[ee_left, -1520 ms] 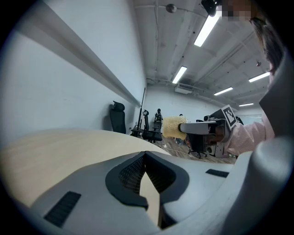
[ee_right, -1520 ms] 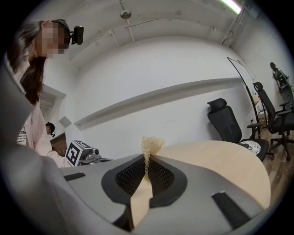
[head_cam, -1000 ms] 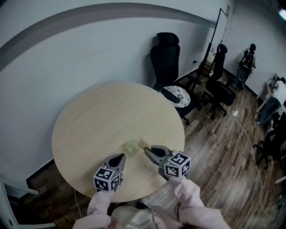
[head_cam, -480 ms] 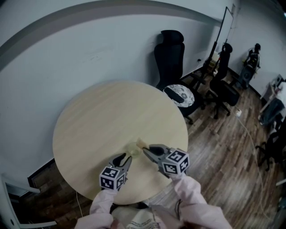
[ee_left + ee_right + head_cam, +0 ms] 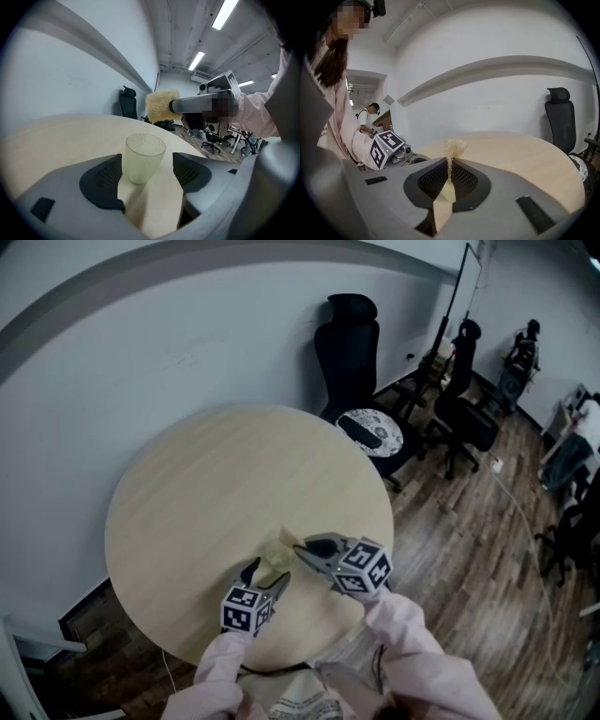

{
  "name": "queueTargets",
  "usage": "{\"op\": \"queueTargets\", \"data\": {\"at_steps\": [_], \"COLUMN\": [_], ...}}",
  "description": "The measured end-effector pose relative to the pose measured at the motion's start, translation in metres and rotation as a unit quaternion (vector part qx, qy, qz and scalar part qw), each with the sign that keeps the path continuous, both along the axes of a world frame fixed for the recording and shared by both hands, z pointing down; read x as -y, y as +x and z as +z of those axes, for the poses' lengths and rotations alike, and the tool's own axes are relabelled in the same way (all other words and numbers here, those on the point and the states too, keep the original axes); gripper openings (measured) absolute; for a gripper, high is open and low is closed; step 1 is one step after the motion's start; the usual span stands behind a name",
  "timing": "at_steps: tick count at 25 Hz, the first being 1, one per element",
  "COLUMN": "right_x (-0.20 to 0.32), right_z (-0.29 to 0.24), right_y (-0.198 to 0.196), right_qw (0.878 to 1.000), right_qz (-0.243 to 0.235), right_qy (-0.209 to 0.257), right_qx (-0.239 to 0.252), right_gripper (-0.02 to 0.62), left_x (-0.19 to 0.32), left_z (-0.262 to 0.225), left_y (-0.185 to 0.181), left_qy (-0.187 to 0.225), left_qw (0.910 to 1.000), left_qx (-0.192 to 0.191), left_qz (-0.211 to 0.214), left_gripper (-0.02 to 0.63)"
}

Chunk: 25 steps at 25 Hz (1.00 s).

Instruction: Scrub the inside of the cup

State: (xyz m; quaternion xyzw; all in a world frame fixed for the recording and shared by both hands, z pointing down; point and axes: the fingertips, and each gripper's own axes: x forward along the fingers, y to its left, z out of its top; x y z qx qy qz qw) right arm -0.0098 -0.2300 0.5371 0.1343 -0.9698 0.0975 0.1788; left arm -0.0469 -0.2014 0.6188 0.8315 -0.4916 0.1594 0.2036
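Observation:
A pale, translucent cup [image 5: 145,157] stands upright on the round light-wood table [image 5: 206,484], near its front edge. My left gripper [image 5: 266,575] is open and its jaws have just been opening; the cup stands between the two dark pads [image 5: 100,181], with a gap showing on the right side. My right gripper [image 5: 303,546] is shut on a yellowish fluffy sponge [image 5: 454,147] that sticks out past its tips. In the left gripper view the sponge [image 5: 161,106] hangs just above and behind the cup's rim. In the head view the cup [image 5: 274,563] lies between both grippers.
A black high-backed office chair [image 5: 349,343] and a seat with a patterned cushion [image 5: 370,432] stand against the table's far right edge. More chairs [image 5: 464,418] and a person [image 5: 523,348] are further back on the wooden floor. A white wall runs behind the table.
The left gripper has come forward and down and opened, so its jaws now stand either side of the cup. The right gripper with the sponge has shifted slightly left, closer over the cup.

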Motion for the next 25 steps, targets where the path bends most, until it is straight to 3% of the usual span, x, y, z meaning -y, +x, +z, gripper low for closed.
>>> {"op": "queueTargets", "data": {"at_steps": [9, 25], "right_x": [0.007, -0.006], "right_z": [0.012, 0.024], "right_y": [-0.013, -0.027], "right_qw": [0.995, 0.977], "right_qz": [-0.054, -0.133], "right_qy": [0.046, 0.091], "right_qx": [-0.069, -0.144], "right_gripper": [0.028, 0.028], "left_x": [0.017, 0.033], "left_z": [0.018, 0.024], "left_y": [0.007, 0.016], "left_qy": [0.0, 0.007], "left_qw": [1.0, 0.9997], "left_qx": [-0.005, -0.019], "left_qz": [0.004, 0.01], "left_gripper": [0.423, 0.425]}}
